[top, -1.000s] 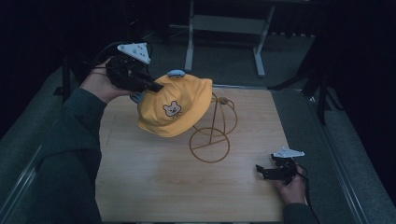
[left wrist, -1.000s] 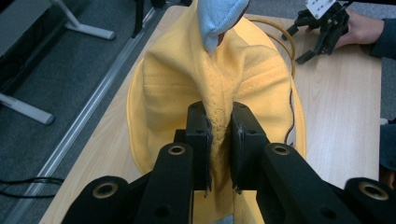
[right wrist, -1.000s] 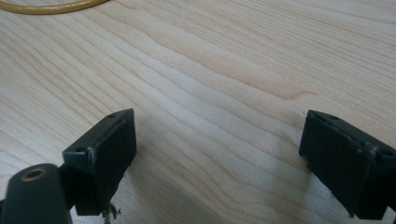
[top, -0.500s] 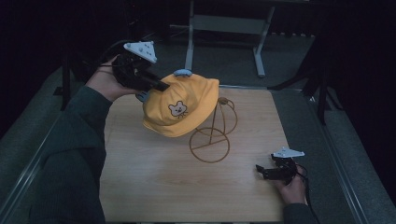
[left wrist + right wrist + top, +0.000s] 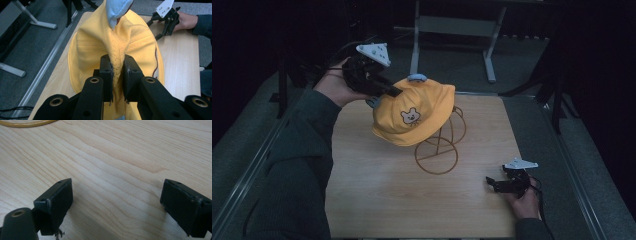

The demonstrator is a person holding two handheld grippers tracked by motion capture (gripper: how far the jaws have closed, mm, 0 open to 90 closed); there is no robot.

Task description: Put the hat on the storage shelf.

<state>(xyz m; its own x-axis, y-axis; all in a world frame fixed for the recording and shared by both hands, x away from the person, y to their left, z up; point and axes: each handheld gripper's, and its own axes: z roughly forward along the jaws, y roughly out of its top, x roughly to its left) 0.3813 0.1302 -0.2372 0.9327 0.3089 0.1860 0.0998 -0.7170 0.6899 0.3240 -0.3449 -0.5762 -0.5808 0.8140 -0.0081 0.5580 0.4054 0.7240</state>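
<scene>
- One yellow hat (image 5: 414, 117), one wire stand (image 5: 439, 150), one wooden table (image 5: 377, 190), two grippers.
- Left gripper (image 5: 117, 75) at far left, jaws clamped on a pinched fold of the hat's yellow cloth, no gap beside the fabric.
- Hat held off the table, over the far middle, draped against the top of the wire stand.
- Crown tipped up and to the right, brim hanging low toward the near left; bear patch facing the near side; pale blue tab (image 5: 417, 77) at the far top.
- Long axis slanting from near left up to far right.
- Right gripper (image 5: 116, 195) at near right, low over bare wood, jaws spread wide with nothing between.
</scene>
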